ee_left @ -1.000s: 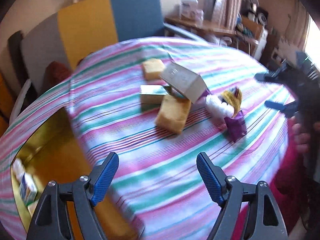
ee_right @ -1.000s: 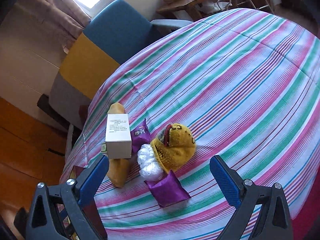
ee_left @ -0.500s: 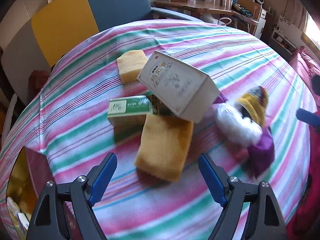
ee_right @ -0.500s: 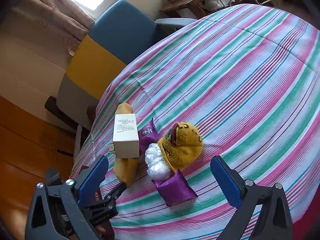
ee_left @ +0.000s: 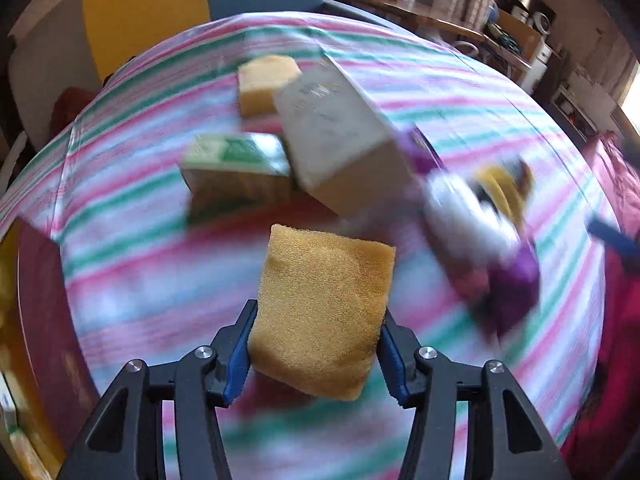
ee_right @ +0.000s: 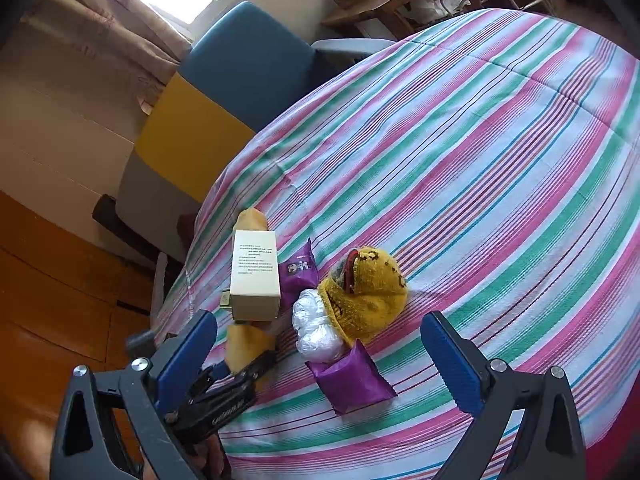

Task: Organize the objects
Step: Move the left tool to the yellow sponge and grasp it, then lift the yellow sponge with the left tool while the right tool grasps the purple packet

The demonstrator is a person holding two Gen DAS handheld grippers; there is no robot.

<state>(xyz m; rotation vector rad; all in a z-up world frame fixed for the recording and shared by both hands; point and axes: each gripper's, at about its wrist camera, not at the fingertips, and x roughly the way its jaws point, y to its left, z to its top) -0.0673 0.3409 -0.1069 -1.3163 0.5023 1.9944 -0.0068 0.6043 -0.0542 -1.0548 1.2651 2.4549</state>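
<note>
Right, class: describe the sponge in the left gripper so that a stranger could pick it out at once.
Start at the striped tablecloth and find the heap of boxes and packets. Nearest the camera, the left gripper squeezes a yellow sponge between its blue pads. A second sponge lies behind the boxes, untouched; only this one is gripped.

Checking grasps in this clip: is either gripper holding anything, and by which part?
The left gripper, its jaws having just closed, grips the yellow sponge by its two side edges at the near end. The right gripper is open, holding nothing.
</note>
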